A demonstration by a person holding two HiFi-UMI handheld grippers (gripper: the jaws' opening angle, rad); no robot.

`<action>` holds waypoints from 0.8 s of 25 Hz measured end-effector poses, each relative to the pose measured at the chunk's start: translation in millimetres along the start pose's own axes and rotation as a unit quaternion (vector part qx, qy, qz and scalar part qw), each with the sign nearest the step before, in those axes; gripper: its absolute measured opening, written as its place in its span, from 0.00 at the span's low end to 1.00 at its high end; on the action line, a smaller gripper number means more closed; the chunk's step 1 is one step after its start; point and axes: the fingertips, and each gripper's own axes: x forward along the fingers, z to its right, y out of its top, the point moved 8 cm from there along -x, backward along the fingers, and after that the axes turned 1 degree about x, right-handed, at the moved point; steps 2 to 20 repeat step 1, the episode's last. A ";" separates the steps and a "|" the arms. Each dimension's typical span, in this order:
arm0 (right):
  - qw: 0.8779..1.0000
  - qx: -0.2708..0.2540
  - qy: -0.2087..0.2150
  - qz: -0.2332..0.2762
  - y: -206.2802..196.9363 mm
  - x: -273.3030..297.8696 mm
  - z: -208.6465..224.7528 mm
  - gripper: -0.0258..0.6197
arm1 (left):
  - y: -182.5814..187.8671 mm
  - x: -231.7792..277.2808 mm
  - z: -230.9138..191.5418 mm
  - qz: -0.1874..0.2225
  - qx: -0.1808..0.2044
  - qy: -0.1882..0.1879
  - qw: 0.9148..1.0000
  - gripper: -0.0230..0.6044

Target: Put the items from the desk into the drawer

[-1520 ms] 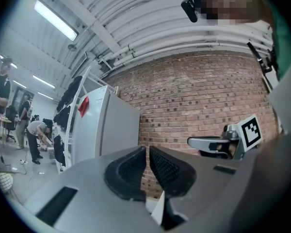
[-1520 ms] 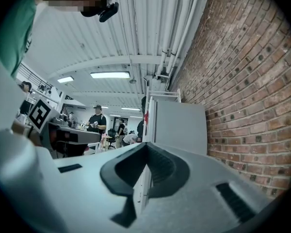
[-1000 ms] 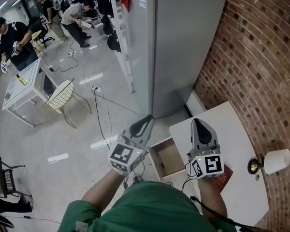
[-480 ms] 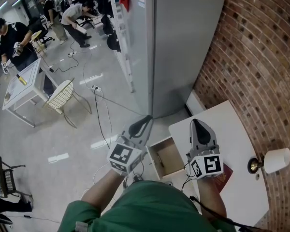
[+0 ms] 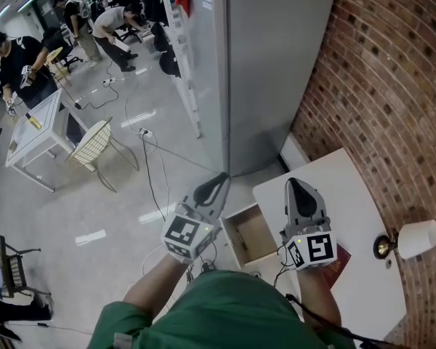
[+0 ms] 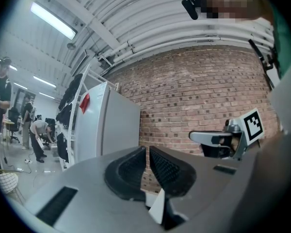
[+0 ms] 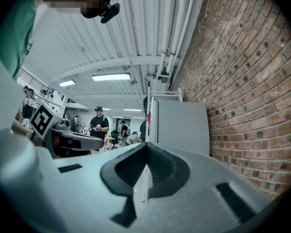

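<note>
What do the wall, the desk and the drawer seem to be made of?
Wall: red brick, rough, mortar joints showing. Desk: smooth white top, perhaps laminate or painted board. Drawer: matte tan inside, likely wood or fibreboard.

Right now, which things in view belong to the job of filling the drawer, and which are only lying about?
Job: open drawer, white desk, red booklet on it, left claw and right claw, both shut, empty.
Lying about: lamp (probably stays), grey cabinet, wicker chair, far table, people at the back.
</note>
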 end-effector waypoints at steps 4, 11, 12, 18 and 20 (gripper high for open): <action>1.000 0.000 0.001 0.002 1.4 0.4 0.6 0.04 | 1.2 0.7 -0.1 0.001 0.001 0.000 1.000 0.07; 1.000 0.000 0.001 0.002 1.4 0.4 0.6 0.04 | 1.2 0.7 -0.1 0.001 0.001 0.000 1.000 0.07; 1.000 0.000 0.001 0.002 1.4 0.4 0.6 0.04 | 1.2 0.7 -0.1 0.001 0.001 0.000 1.000 0.07; 1.000 0.000 0.001 0.002 1.4 0.4 0.6 0.04 | 1.2 0.7 -0.1 0.001 0.001 0.000 1.000 0.07; 1.000 0.000 0.001 0.002 1.4 0.4 0.6 0.04 | 1.2 0.7 -0.1 0.001 0.001 0.000 1.000 0.07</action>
